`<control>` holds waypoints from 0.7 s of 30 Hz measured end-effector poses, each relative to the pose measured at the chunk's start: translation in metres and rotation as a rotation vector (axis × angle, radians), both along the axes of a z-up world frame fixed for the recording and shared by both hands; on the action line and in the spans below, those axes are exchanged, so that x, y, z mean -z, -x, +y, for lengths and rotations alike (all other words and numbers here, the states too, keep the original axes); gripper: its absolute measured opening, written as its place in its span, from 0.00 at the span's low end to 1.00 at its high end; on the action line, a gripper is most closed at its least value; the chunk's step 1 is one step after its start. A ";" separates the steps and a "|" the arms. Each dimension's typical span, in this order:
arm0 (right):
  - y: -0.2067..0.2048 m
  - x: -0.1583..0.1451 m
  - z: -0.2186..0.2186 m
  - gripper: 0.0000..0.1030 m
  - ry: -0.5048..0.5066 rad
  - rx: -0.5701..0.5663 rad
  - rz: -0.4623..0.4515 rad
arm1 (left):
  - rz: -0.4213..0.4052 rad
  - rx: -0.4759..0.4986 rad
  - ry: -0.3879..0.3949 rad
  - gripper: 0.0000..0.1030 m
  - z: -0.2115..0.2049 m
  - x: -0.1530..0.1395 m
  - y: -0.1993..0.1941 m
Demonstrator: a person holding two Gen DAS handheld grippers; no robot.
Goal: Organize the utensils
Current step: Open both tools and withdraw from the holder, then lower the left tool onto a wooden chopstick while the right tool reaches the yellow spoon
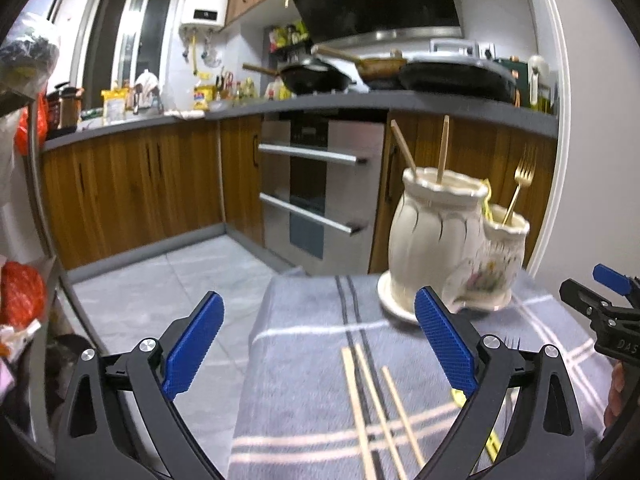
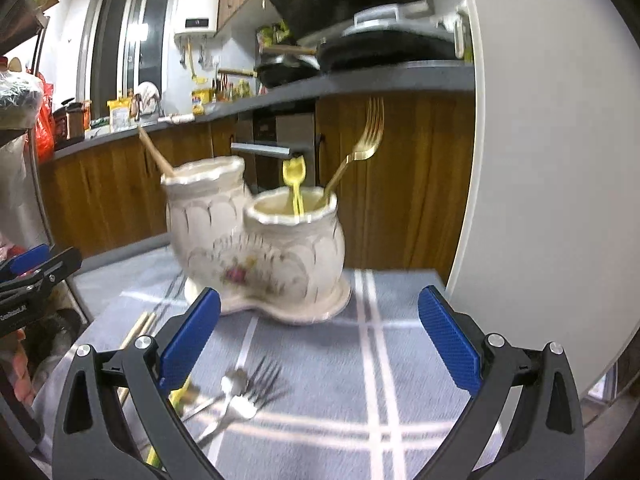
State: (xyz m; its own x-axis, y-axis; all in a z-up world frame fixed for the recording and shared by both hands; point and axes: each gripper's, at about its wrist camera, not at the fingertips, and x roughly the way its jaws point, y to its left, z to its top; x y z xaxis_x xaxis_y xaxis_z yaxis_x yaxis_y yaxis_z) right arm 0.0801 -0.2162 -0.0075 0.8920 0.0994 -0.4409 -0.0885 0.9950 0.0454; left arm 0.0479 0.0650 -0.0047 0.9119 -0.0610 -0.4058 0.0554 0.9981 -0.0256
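A cream double-pot ceramic utensil holder [image 1: 440,240] [image 2: 256,248] stands on the grey checked cloth [image 1: 312,360] [image 2: 400,380]. Its taller pot holds two wooden chopsticks [image 1: 442,148]; its shorter pot holds a gold fork [image 2: 360,148] and a yellow utensil [image 2: 295,184]. Three loose chopsticks [image 1: 372,408] lie on the cloth between my left gripper's fingers. Silver forks [image 2: 244,392] lie on the cloth near my right gripper's left finger. My left gripper [image 1: 320,344] is open and empty. My right gripper [image 2: 320,344] is open and empty, in front of the holder.
The cloth-covered table ends at its far edge [image 1: 296,276], with tiled floor [image 1: 180,288] beyond. Wooden kitchen cabinets and an oven [image 1: 320,184] stand behind. A white rounded panel [image 2: 540,160] rises at the right. Bags and clutter [image 1: 20,296] sit at the left.
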 end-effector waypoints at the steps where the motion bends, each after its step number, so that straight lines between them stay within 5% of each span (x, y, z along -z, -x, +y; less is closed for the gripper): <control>1: 0.001 0.003 -0.001 0.95 -0.007 -0.001 0.018 | 0.018 -0.001 -0.006 0.93 0.000 0.003 0.000; 14: 0.006 0.013 0.001 0.95 -0.007 -0.009 0.086 | 0.279 0.030 -0.134 0.89 -0.003 0.042 -0.002; 20: 0.004 0.015 0.007 0.95 0.014 -0.027 0.100 | 0.348 0.085 -0.164 0.72 -0.012 0.055 0.002; 21: 0.004 0.016 0.008 0.95 0.019 -0.031 0.102 | 0.356 0.088 -0.167 0.64 -0.012 0.057 0.002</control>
